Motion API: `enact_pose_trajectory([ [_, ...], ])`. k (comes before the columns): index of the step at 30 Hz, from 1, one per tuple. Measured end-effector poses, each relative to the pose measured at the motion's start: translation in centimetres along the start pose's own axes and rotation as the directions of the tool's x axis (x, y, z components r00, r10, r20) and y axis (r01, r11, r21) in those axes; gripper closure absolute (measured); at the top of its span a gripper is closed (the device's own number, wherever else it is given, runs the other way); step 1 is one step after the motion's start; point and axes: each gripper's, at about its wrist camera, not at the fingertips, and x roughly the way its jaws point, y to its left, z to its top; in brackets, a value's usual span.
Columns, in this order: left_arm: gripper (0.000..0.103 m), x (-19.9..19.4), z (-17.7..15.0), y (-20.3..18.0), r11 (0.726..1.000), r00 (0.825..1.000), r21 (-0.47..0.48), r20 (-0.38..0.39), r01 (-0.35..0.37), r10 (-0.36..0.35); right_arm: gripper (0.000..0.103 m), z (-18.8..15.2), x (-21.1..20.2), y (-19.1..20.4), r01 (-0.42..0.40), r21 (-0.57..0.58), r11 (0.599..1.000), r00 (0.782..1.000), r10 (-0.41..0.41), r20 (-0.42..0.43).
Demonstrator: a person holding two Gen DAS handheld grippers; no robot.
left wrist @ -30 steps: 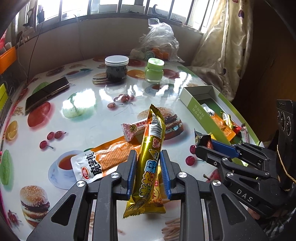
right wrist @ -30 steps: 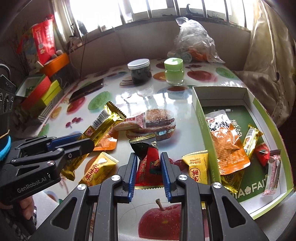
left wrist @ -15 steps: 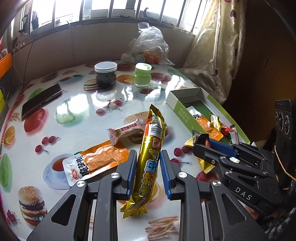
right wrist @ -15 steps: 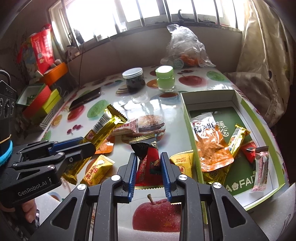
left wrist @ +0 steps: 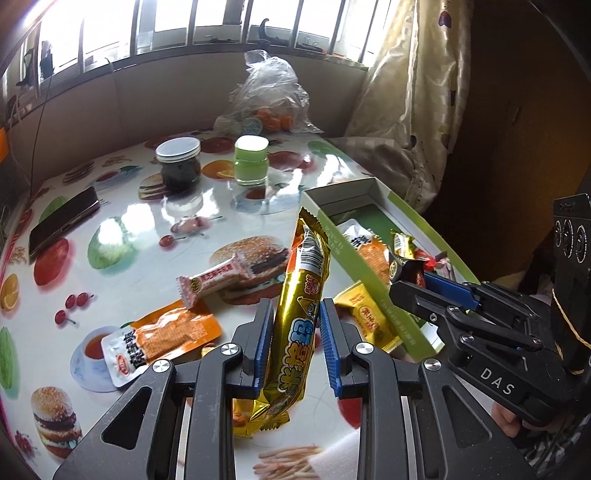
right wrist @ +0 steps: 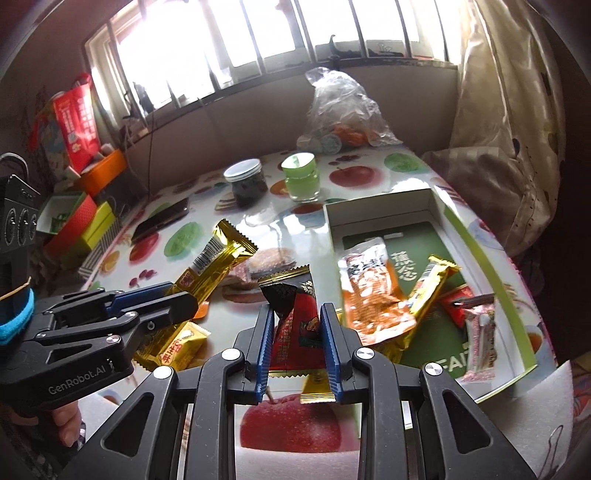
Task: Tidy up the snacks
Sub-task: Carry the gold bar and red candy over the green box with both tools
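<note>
A barred window (right wrist: 258,40) runs along the far wall and strong daylight comes through it, so the glass looks almost white. Under it the wall (left wrist: 166,99) is plain grey-brown. A pale patterned curtain (left wrist: 417,92) hangs at the right and its lower end lies folded at the corner of the counter (left wrist: 122,236), which has a glossy cloth printed with fruit and burgers.

A home is suggested: a counter (left wrist: 122,221) covered by a glossy oilcloth printed with fruit and burgers is set under a barred window (right wrist: 280,33). A patterned curtain (left wrist: 417,92), a phone (left wrist: 62,221), jars (left wrist: 179,162) and a plastic bag (left wrist: 267,99) are seen around it.
</note>
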Motion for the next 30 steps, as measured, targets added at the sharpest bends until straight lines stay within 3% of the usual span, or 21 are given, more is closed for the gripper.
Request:
enact_pose_trajectory([
  [8,0.076,1.0,1.5,-2.9,0.998,0.999,0.029,0.001,0.052,-0.052,0.079,0.3,-1.6,-2.9,0.047,0.038,0.998,0.999,-0.048,0.024],
  [30,0.076,5.1,3.9,-8.4,0.992,0.993,0.061,-0.048,0.109,-0.106,0.079,-1.0,-2.2,-8.8,0.138,0.136,0.981,0.99,-0.141,0.012],
])
